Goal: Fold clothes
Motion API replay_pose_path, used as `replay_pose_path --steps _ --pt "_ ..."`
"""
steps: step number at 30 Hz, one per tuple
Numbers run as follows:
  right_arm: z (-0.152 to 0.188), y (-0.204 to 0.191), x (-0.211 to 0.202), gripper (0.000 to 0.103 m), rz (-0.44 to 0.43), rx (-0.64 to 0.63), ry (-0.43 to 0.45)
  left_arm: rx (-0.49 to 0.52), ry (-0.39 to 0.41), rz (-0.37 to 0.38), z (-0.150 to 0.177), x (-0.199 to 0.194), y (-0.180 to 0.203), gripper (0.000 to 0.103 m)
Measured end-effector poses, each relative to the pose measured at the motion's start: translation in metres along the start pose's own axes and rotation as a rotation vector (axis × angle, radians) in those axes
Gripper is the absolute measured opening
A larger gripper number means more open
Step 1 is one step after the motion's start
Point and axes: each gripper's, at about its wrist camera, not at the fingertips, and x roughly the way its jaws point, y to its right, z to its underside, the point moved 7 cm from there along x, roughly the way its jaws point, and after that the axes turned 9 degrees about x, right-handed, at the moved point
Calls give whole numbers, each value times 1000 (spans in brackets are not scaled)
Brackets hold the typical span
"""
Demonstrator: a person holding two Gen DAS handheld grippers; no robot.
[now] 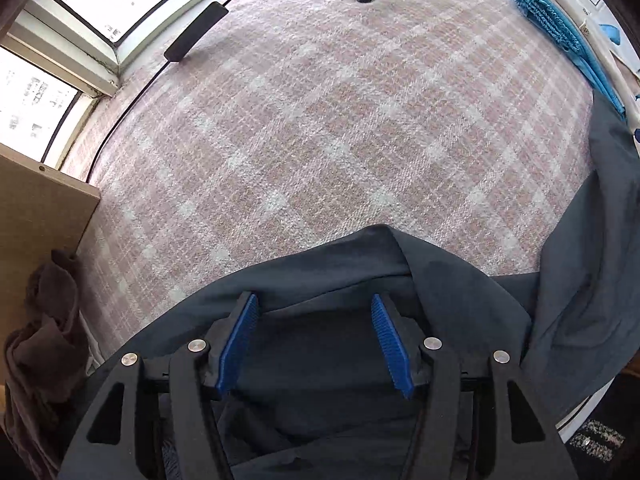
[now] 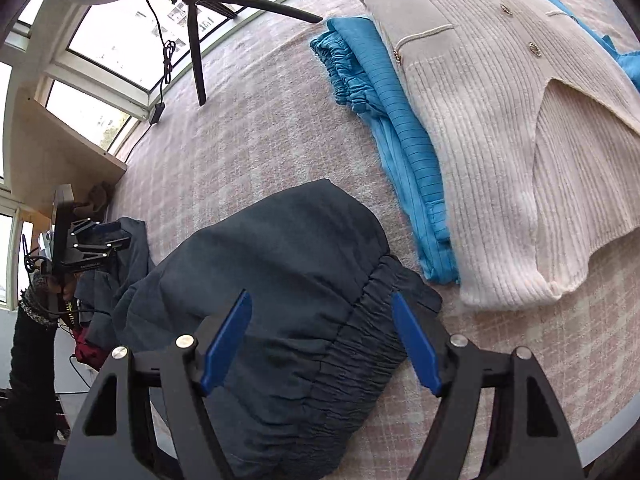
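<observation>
Dark navy trousers with an elastic waistband (image 2: 304, 292) lie bunched on the near pink checked bed cover (image 1: 320, 120), unfolded. Both grippers, left (image 1: 316, 340) and right (image 2: 320, 340), hang open-fingered above them; next, pinch an edge.

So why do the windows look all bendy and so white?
Left wrist view: the fisheye lens curves the window frame, and daylight washes out the panes. Right wrist view: the same bending at the window, while the dark garment stays sharp.

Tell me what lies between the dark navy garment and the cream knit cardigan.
In the right wrist view, a folded blue garment lies between the dark navy garment and the cream knit cardigan, tucked partly under the cardigan's edge.
</observation>
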Motion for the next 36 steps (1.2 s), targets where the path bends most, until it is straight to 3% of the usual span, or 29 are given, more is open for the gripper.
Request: replay_pose_path --steps 3,4,7,14,17,20,22,23,25,26,27,31,36 --pt "-6 1 17 72 41 -7 -37 7 15 32 1 2 4 6" --pt "-7 2 22 72 43 0 -53 0 21 36 2 2 2 4" --pt "-9 -1 33 72 66 -14 -57 -23 50 60 10 -6 -5 3" --pt "-33 -29 15 72 218 -290 -19 -159 171 61 51 -65 -49 3" --pt "-43 -33 39 72 234 -370 -91 -224 210 44 80 -94 -58 3" --pt "-33 -31 65 72 224 -389 -210 -291 218 31 107 -109 -54 2" --pt "-20 -41 67 74 193 -456 -208 -328 217 26 126 -112 -52 2" --pt "-11 -47 68 66 164 -494 -220 -338 213 17 134 -111 -52 2" --pt "-2 -51 68 26 232 -575 -204 -363 208 4 146 -108 -53 2" --pt "-2 -52 67 5 221 -554 -225 -382 213 5 146 -107 -58 2" --pt "-2 -54 66 5 211 -534 -245 -402 220 9 144 -106 -63 2" --pt "-43 -75 33 5 202 -541 -138 -427 291 -11 119 -127 -93 2" --pt "-106 -126 -58 5 205 -548 136 -390 419 -139 98 -207 -116 2"
